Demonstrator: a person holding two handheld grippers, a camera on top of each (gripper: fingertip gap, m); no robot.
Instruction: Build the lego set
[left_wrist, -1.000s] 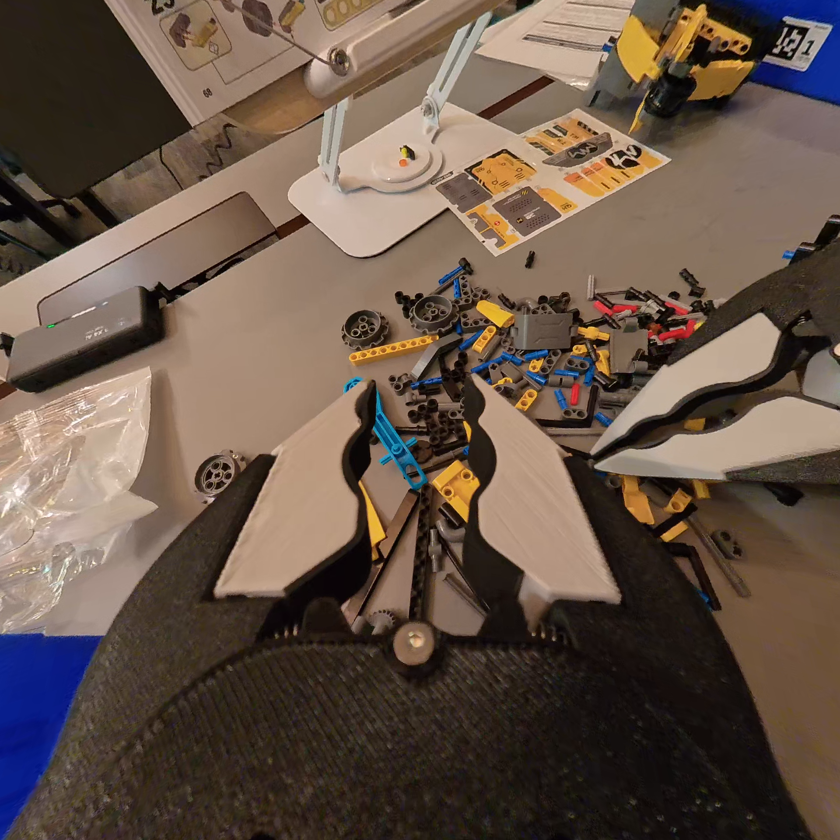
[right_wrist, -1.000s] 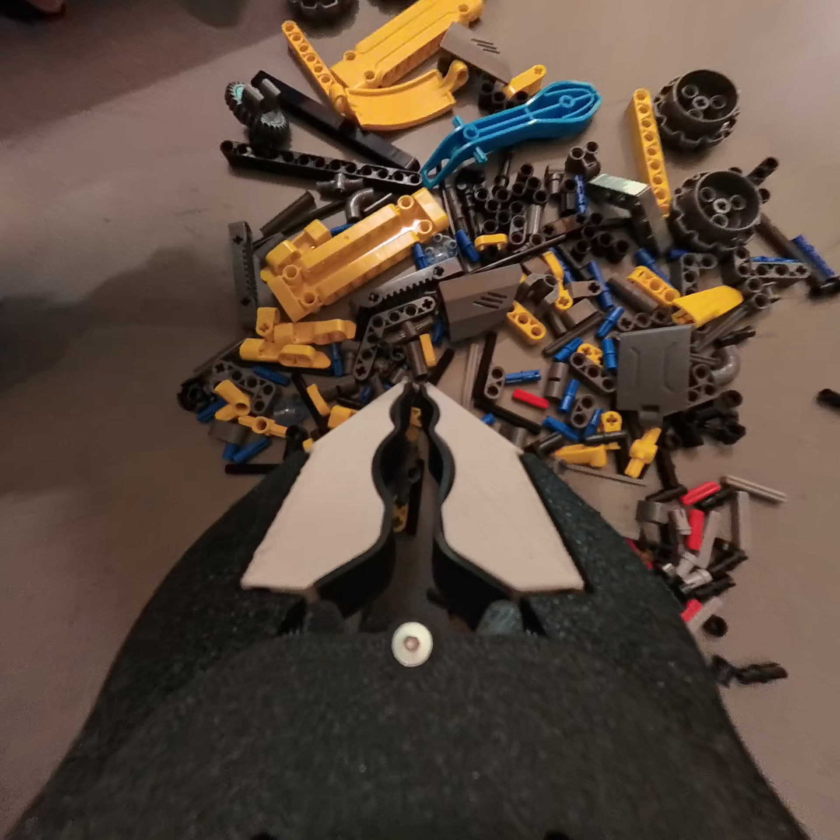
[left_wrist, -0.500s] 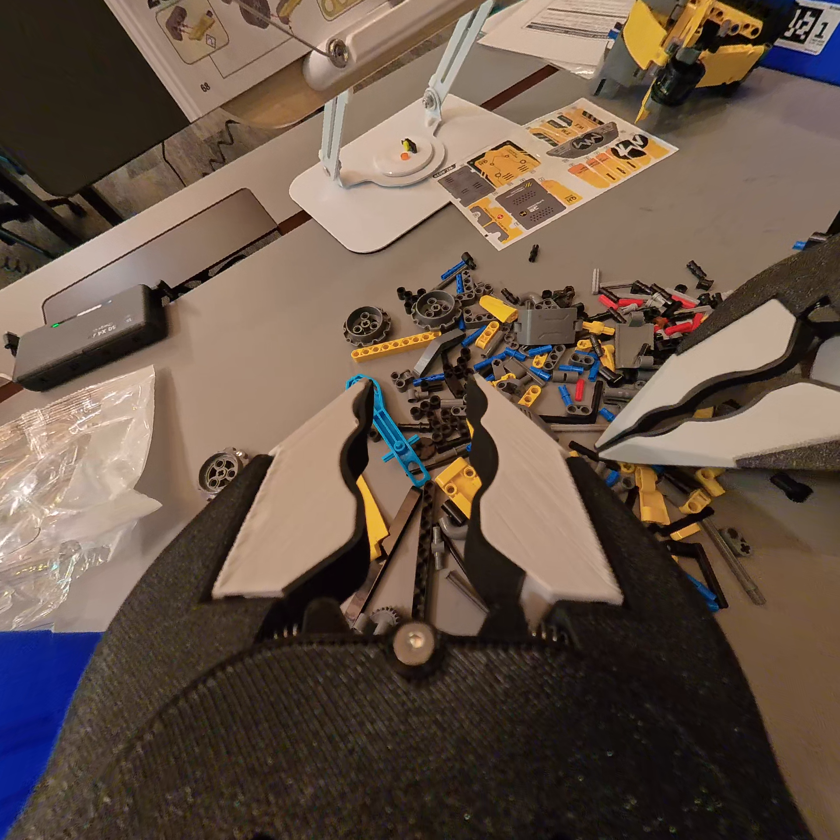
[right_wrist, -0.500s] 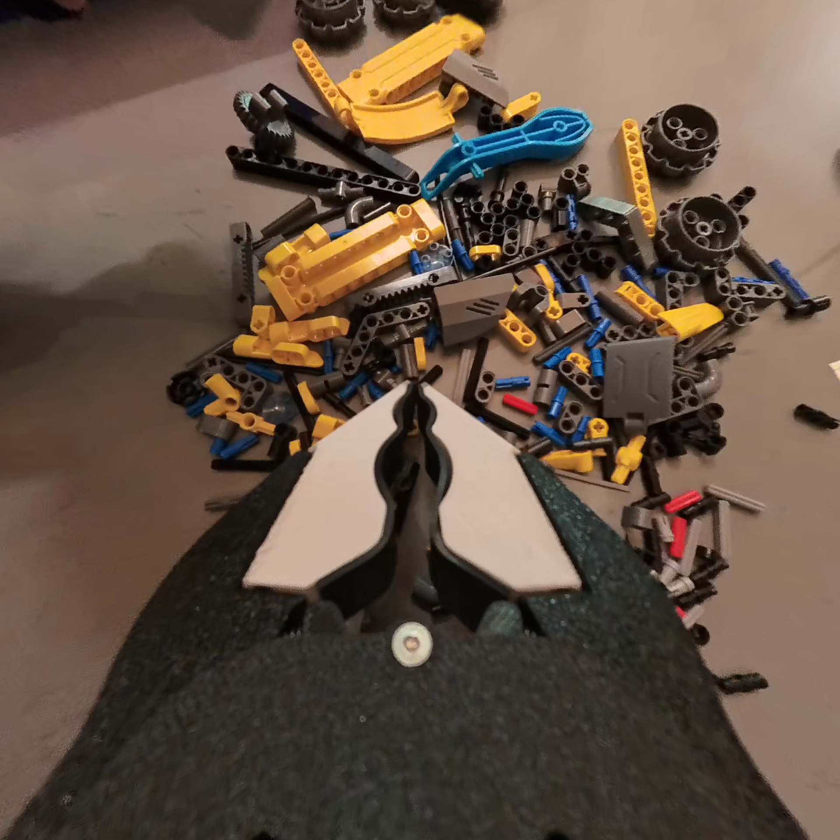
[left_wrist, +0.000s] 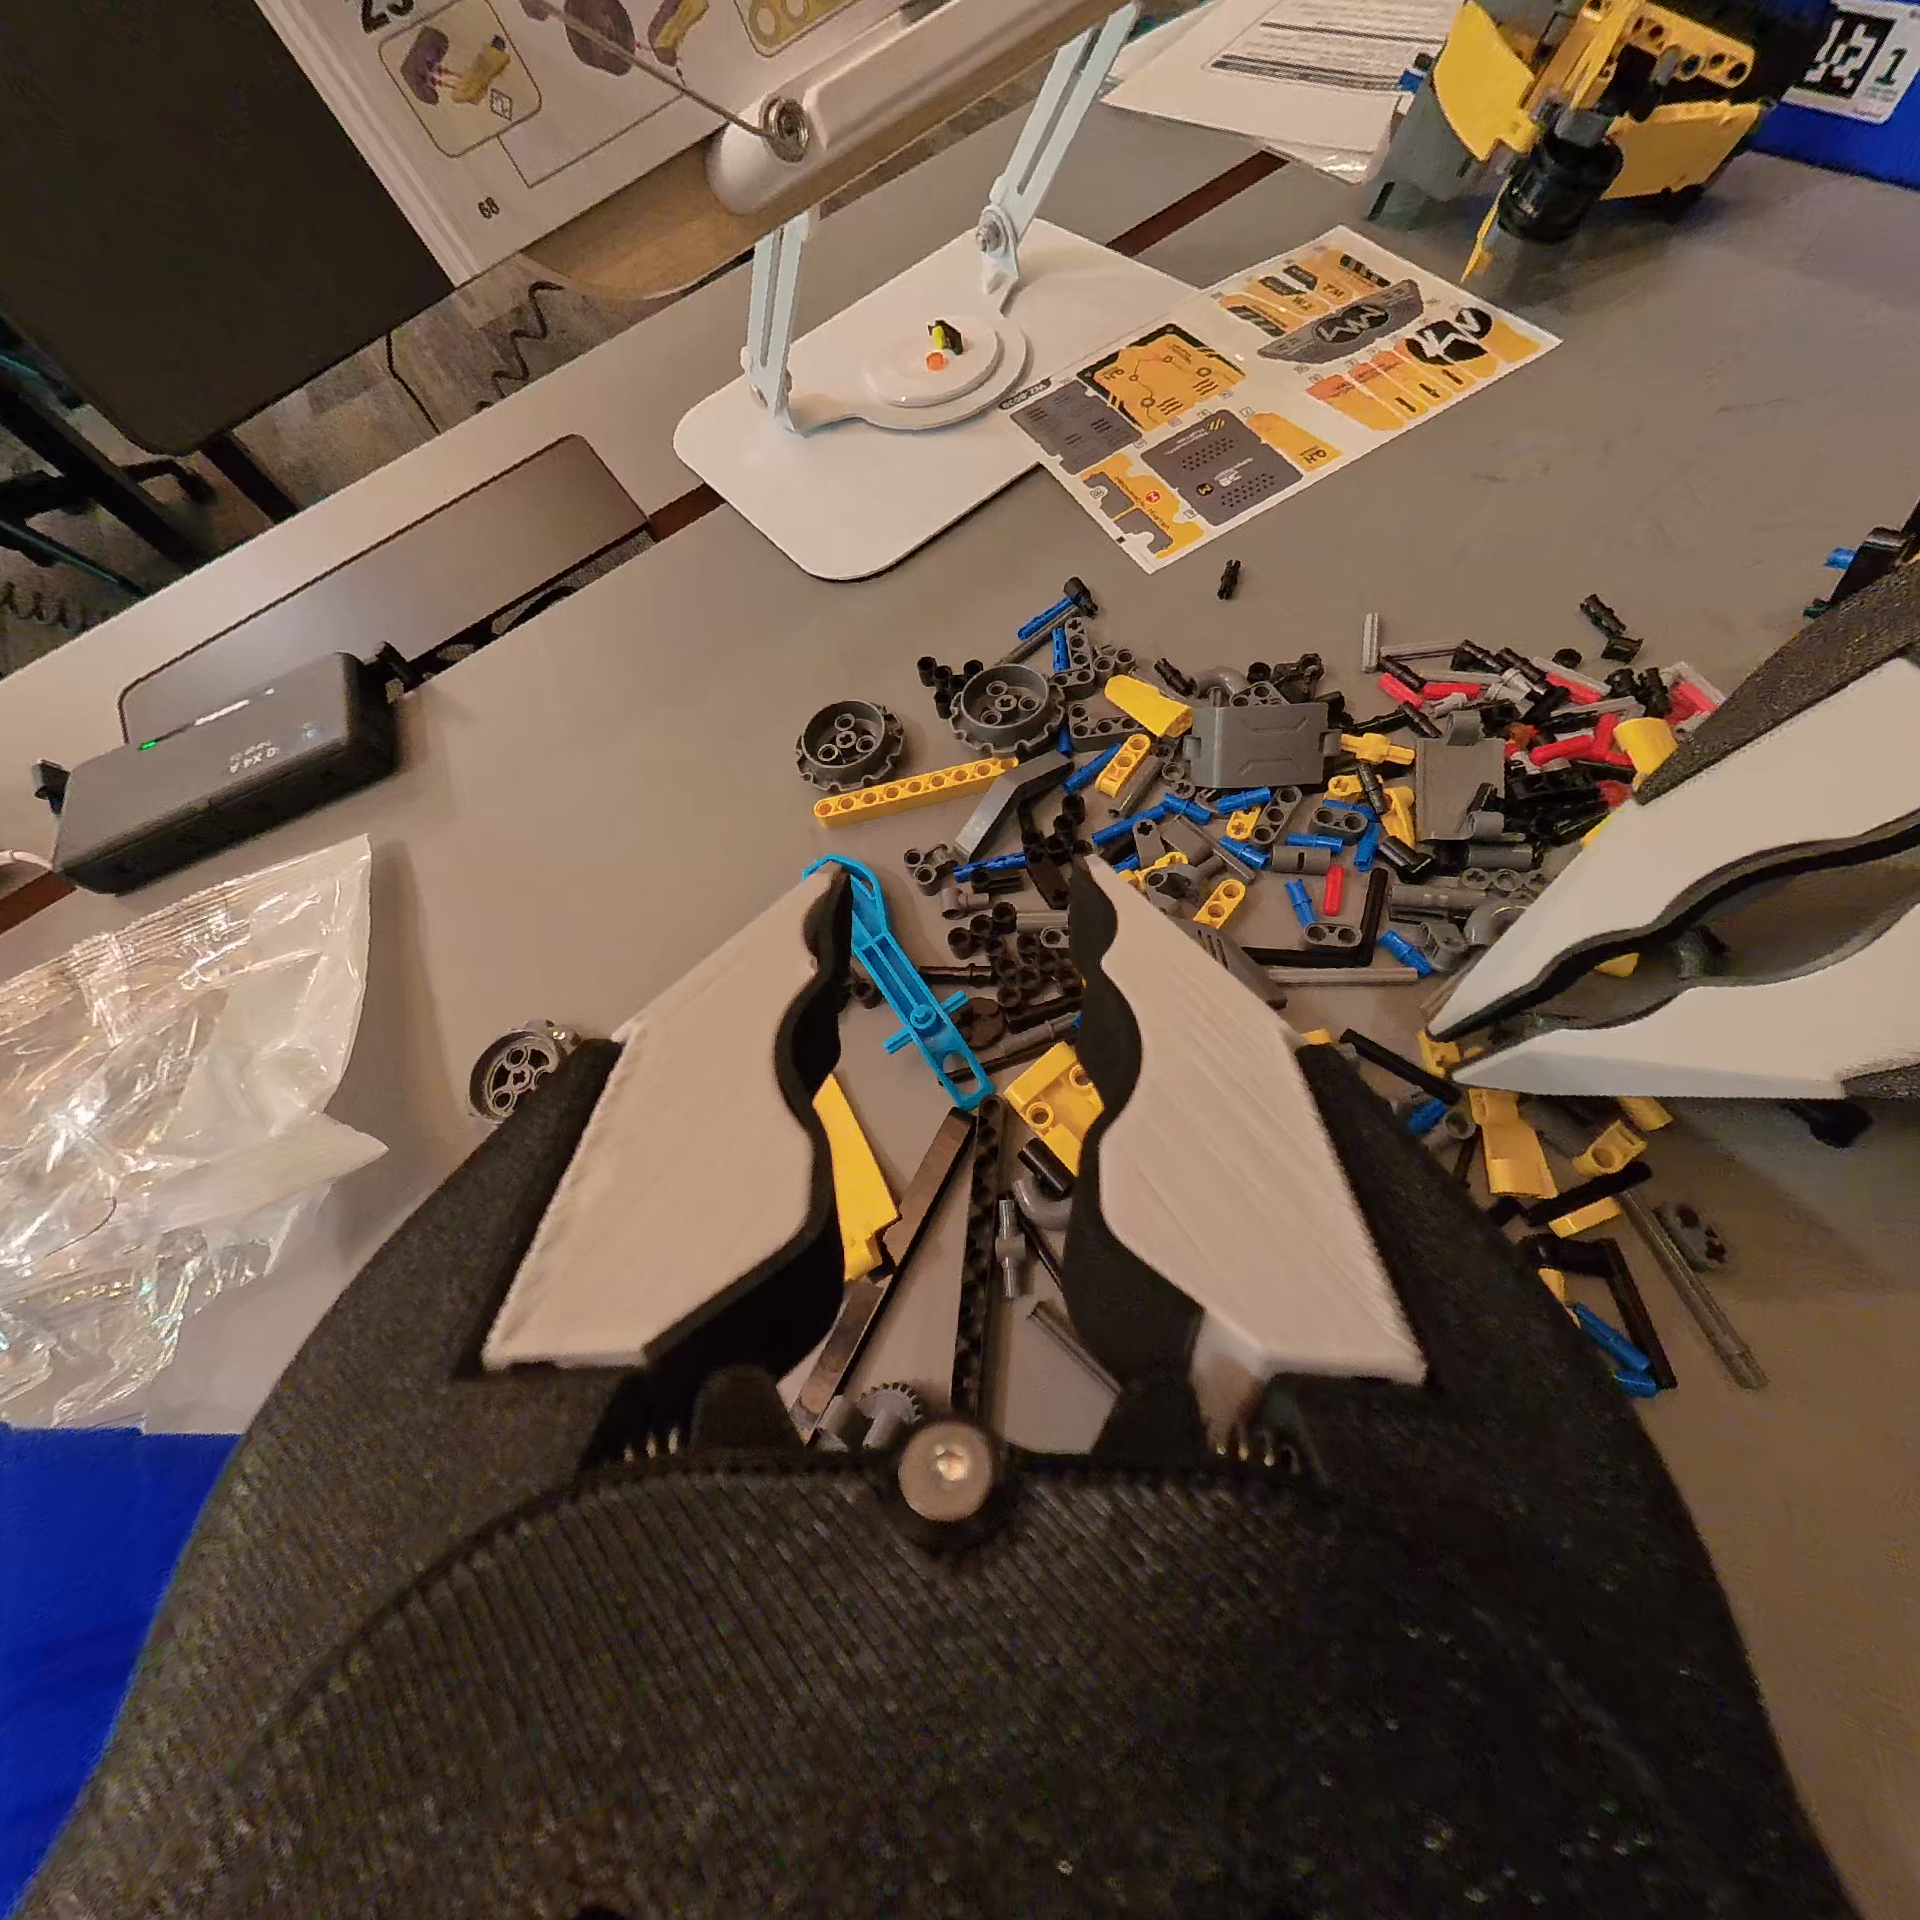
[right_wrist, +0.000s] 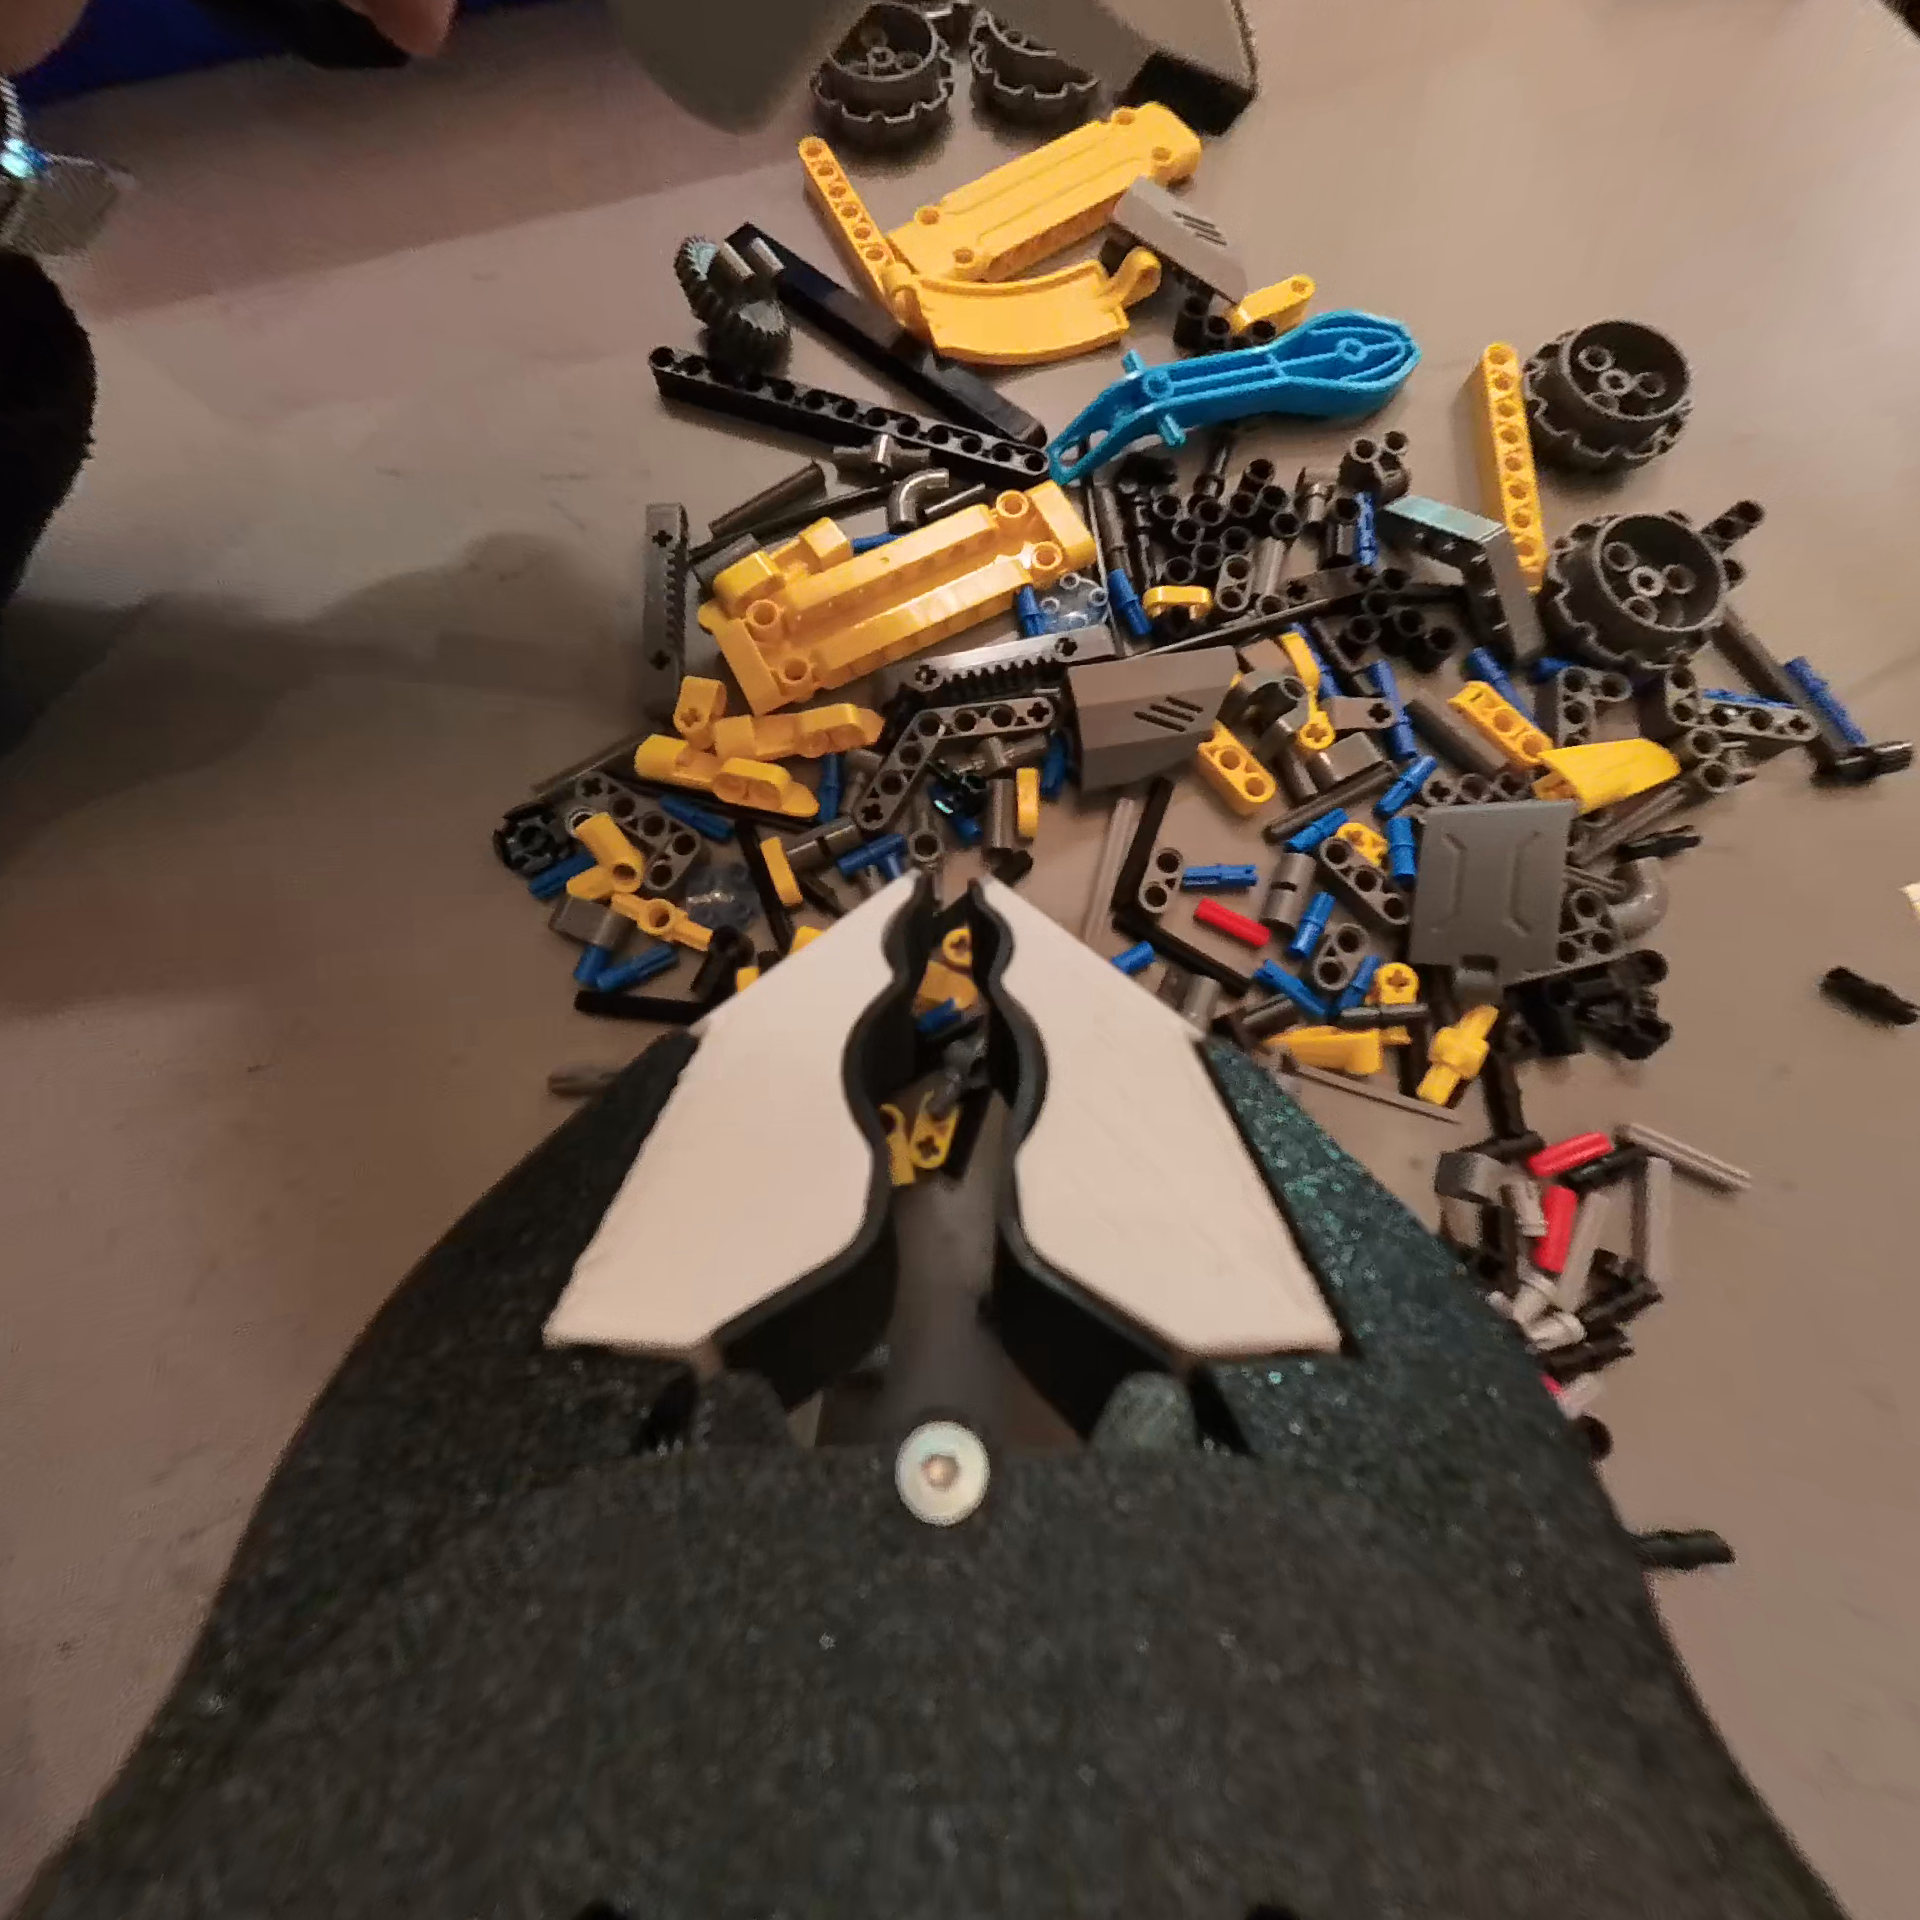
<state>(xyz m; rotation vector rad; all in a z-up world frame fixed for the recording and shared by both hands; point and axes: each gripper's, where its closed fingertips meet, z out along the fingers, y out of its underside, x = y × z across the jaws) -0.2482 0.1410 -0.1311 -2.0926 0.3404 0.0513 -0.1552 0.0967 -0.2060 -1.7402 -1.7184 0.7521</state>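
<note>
A flat grey table top (left_wrist: 582, 790) carries everything here. Spread across its middle is a loose pile of small plastic building pieces (left_wrist: 1226, 831) — yellow, black, grey, blue and red pins, beams and toothed wheels — with a long light-blue plastic lever piece (right_wrist: 1236, 390) at its edge. Beyond the pile lie a yellow-and-grey printed sticker sheet (left_wrist: 1278, 395) and the white flat base of a book stand (left_wrist: 862, 488). A partly built yellow-and-grey model (left_wrist: 1558, 114) stands at the far corner. To the side — crumpled clear plastic bags (left_wrist: 156, 1081) and a dark grey box-shaped device (left_wrist: 218, 769).
</note>
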